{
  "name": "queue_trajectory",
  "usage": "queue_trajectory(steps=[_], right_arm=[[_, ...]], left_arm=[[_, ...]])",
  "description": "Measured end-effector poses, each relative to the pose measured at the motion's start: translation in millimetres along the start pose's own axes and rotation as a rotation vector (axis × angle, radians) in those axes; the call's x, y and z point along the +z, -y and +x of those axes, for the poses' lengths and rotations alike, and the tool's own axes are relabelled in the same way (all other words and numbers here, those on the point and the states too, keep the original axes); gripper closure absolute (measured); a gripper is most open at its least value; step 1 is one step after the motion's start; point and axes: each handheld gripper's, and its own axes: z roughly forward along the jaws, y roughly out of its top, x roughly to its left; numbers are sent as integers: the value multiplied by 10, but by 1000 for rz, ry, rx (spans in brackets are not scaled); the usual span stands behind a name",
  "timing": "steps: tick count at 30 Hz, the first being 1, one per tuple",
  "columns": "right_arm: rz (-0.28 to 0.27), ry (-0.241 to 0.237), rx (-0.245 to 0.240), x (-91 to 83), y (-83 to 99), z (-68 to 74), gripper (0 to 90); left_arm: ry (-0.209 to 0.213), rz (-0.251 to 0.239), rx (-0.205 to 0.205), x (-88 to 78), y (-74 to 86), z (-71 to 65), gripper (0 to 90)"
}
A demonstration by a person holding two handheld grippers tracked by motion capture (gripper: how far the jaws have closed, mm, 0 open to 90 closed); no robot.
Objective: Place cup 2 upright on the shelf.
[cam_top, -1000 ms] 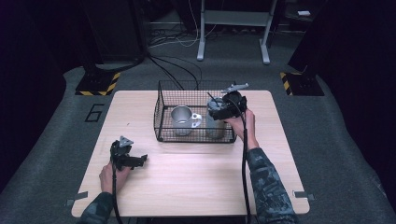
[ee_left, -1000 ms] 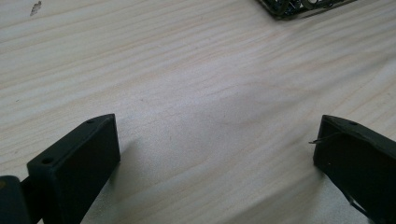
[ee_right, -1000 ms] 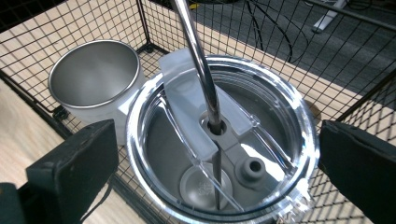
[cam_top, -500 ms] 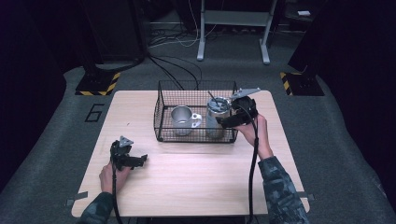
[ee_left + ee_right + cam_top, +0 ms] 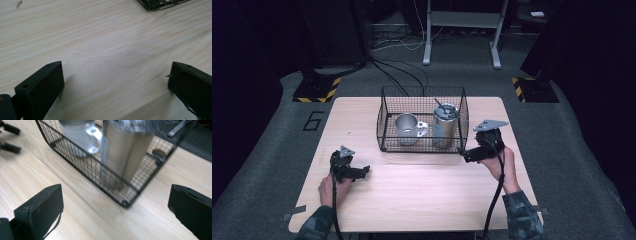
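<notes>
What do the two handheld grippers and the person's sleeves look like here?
Both grippers, left and right, are black with blocky, flat-faced fingers, a grey triangular plate on top and a black cable trailing back along the forearm. The sleeves are a dark camouflage pattern.

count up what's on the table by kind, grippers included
wire basket: 1
metal mug with a handle, in the basket: 1
tall steel tumbler, in the basket: 1
hand-held grippers, left gripper and right gripper, both open and empty: 2
total: 5
</notes>
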Motion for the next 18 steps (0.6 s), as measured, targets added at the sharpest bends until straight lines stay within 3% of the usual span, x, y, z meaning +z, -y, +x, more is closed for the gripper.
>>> queue_trajectory(steps=[6,9,10,13,15,16,18], right_arm=[[51,17,38,31,426,-88,0],[76,22,69,67,632,-133,0],[79,35,99,95,723,-138,0],[86,34,114,127,922,-168,0],[98,34,150,193,1139,-177,0],[98,34,150,193,1139,-177,0],[120,34,178,275,1355,-193,0]], left_arm=[[0,0,1,0,0,0,4],[-1,1,1,-1,0,0,4],[-1,1,1,-1,0,0,4],[-1,1,1,-1,0,0,4],[-1,1,1,-1,0,0,4],[-1,1,1,-1,0,0,4],[-1,1,1,-1,0,0,4]])
